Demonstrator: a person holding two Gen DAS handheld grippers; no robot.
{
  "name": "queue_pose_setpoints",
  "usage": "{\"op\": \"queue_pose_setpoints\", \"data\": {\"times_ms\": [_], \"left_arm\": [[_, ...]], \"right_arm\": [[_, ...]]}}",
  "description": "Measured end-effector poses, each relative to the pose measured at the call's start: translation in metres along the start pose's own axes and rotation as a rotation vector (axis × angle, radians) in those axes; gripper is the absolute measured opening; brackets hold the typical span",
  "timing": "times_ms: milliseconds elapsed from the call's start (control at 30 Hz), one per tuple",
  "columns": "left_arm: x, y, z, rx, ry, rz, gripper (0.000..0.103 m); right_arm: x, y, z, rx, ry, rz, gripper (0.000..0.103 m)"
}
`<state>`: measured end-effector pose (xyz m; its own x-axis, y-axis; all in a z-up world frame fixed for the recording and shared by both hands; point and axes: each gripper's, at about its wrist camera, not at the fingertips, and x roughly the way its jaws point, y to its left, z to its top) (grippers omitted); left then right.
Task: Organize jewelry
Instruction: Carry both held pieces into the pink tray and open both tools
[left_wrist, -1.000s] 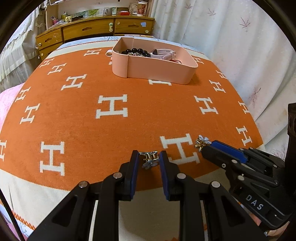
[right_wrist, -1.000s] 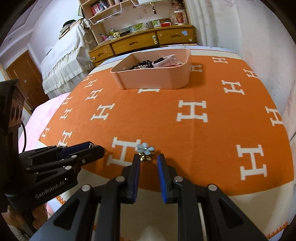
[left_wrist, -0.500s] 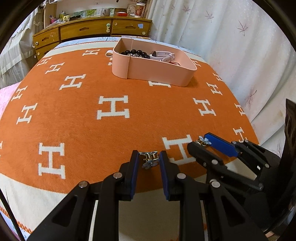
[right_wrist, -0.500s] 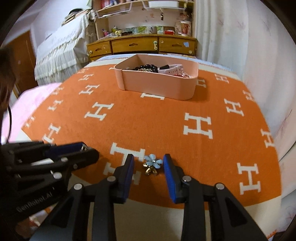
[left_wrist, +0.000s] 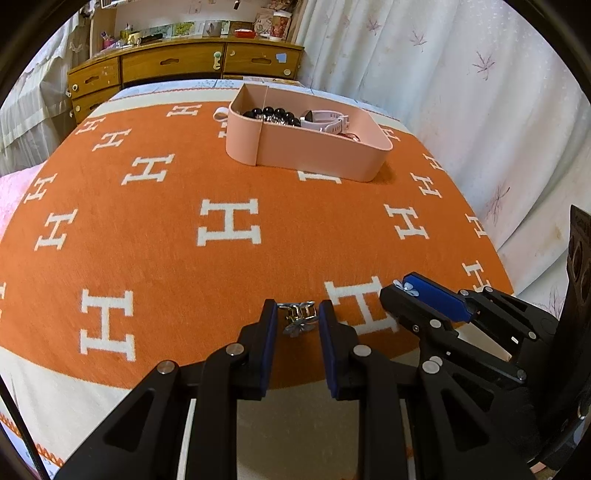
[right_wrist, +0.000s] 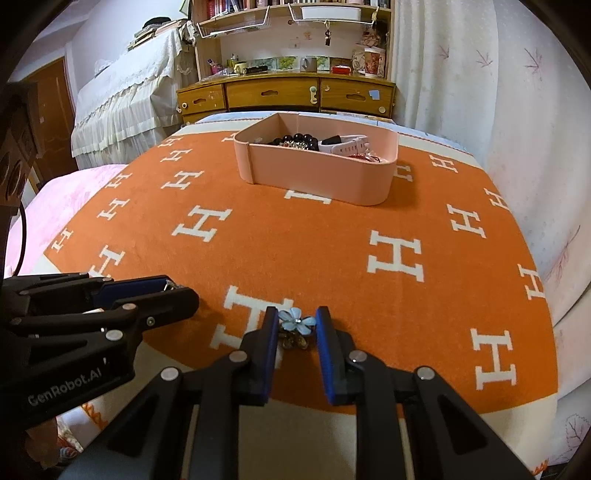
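My left gripper (left_wrist: 297, 318) is shut on a small silver flower hair clip (left_wrist: 298, 319) and holds it above the near edge of the orange blanket (left_wrist: 166, 229). My right gripper (right_wrist: 296, 325) is shut on a blue flower hair clip (right_wrist: 295, 325), also lifted over the blanket's near edge. Each gripper shows in the other's view, the right one (left_wrist: 406, 290) to the right and the left one (right_wrist: 173, 288) to the left. A pink tray (left_wrist: 314, 147) at the far side holds black beads (left_wrist: 273, 112) and a white watch (left_wrist: 325, 122); it also shows in the right wrist view (right_wrist: 317, 173).
The bed is covered by the orange blanket with white H marks. A white curtain (left_wrist: 480, 110) hangs along the right side. A wooden drawer unit (right_wrist: 288, 96) with shelves stands behind the bed. A pink cover (right_wrist: 66, 188) lies to the left.
Both grippers have risen and tilted up with their clips held; the tray and dresser sit lower and larger in view. The right gripper's jaws have widened slightly around the blue flower clip.
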<state>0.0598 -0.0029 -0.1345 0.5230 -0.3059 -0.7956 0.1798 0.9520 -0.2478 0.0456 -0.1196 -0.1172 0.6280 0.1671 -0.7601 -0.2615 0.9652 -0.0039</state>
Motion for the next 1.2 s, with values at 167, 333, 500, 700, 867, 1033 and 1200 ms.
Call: {"op": "queue_pose_setpoints", "data": {"times_ms": [167,333,500,700,867,1033,1200], "left_arm": [[-0.006,-0.001,0.011,0.014,-0.028,0.014,0.021],[-0.019,0.001,0.04,0.026,-0.054,0.022,0.021],[-0.034,0.003,0.083,0.028,-0.08,0.002,0.021],[-0.054,0.001,0.147,0.067,-0.123,-0.011,0.021],[-0.048,0.002,0.193,0.077,-0.13,-0.013,0.021],[-0.007,-0.002,0.213,0.084,-0.059,-0.024,0.021],[0.037,-0.003,0.208,0.086,0.029,-0.015,0.021]], "right_arm": [[-0.007,-0.004,0.008,0.015,-0.019,0.03,0.02],[-0.02,-0.004,0.03,-0.005,-0.056,0.059,0.02],[-0.042,-0.014,0.071,0.001,-0.129,0.082,0.02],[-0.061,-0.037,0.137,0.067,-0.194,0.122,0.02],[-0.059,-0.051,0.186,0.107,-0.216,0.135,0.02],[-0.019,-0.066,0.204,0.179,-0.135,0.167,0.021],[0.035,-0.071,0.192,0.213,0.007,0.158,0.021]]}}
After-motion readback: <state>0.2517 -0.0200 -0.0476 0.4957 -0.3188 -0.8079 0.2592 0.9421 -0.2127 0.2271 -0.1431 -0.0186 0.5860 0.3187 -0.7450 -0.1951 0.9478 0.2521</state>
